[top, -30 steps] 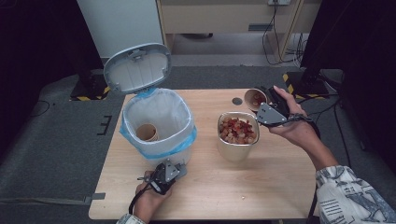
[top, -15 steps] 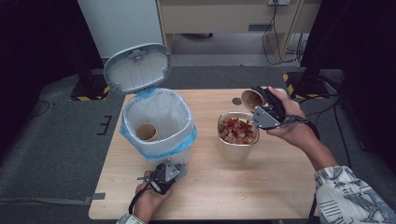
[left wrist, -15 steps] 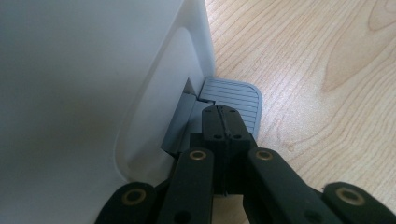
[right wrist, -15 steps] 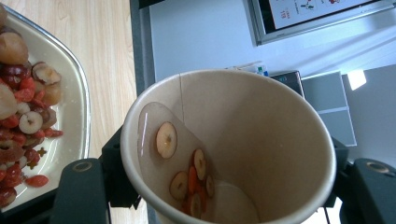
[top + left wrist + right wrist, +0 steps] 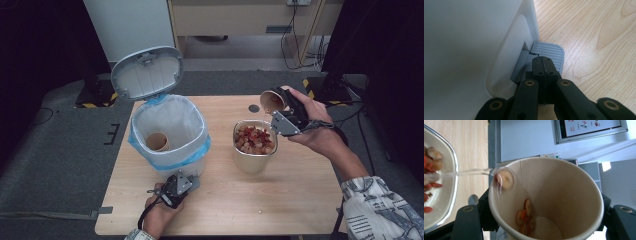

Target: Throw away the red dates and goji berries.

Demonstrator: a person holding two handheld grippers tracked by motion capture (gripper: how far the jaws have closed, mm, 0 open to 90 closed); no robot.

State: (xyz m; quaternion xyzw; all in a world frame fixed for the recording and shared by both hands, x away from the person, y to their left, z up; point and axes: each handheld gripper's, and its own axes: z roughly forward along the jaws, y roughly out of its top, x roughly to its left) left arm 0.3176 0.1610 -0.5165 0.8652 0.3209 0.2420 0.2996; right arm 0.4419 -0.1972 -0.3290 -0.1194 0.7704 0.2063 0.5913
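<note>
A paper cup (image 5: 271, 100) lies tilted on its side, with my right gripper (image 5: 279, 106) shut on it, above the far edge of a metal bowl (image 5: 254, 159). The bowl holds red and brown pieces. In the right gripper view a thin stream of clear liquid runs from the cup's (image 5: 564, 195) lip to the bowl (image 5: 452, 165), and a few fruit slices cling inside the cup. My left gripper (image 5: 190, 181) is shut, with nothing between its jaws. Its tips (image 5: 543, 60) rest on the grey pedal (image 5: 552, 51) at the foot of the white bin (image 5: 199, 131).
The bin's lid (image 5: 146, 73) stands up, and a second paper cup (image 5: 157, 142) lies inside its blue liner. A small dark round thing (image 5: 254, 108) sits on the wooden table (image 5: 295, 200) behind the bowl. Dark floor surrounds the table, with cabinets behind it.
My right gripper has tipped the cup further and brought it a little left over the bowl, and liquid now streams out. The left gripper has stayed on the pedal.
</note>
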